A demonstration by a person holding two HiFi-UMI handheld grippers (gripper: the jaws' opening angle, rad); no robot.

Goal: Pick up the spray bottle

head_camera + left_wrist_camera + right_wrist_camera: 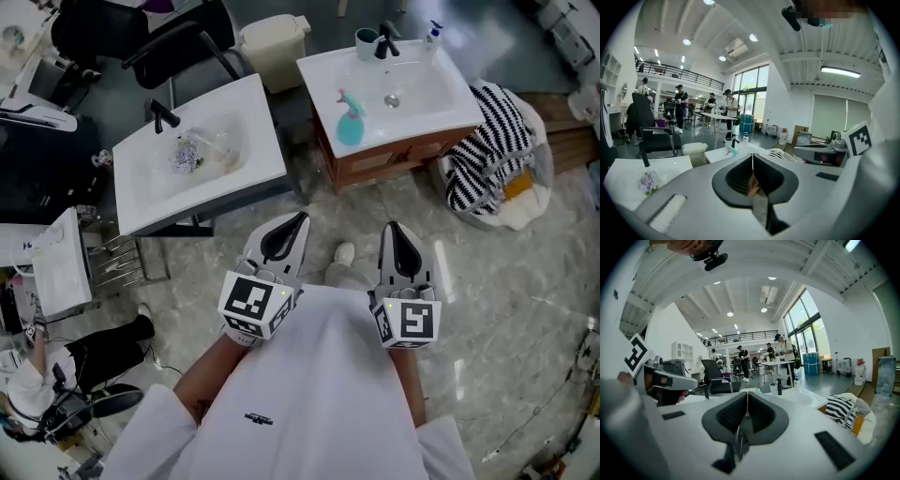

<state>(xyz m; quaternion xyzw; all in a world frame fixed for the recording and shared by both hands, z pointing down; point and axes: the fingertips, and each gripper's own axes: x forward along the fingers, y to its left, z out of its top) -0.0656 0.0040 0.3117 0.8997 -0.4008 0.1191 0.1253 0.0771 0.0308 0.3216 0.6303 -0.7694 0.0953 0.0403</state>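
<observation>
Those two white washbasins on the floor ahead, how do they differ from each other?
The left washbasin has a pale purple flower bunch in its bowl. The right washbasin has a teal spray bottle beside its bowl. The right washbasin sits on a wooden cabinet, while the left washbasin rests on a grey base. Both are white and rectangular, each with a dark tap.

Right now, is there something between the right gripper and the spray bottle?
Nothing visible does. The spray bottle rests at the left of the sink top; only floor lies between it and the right gripper.
</observation>
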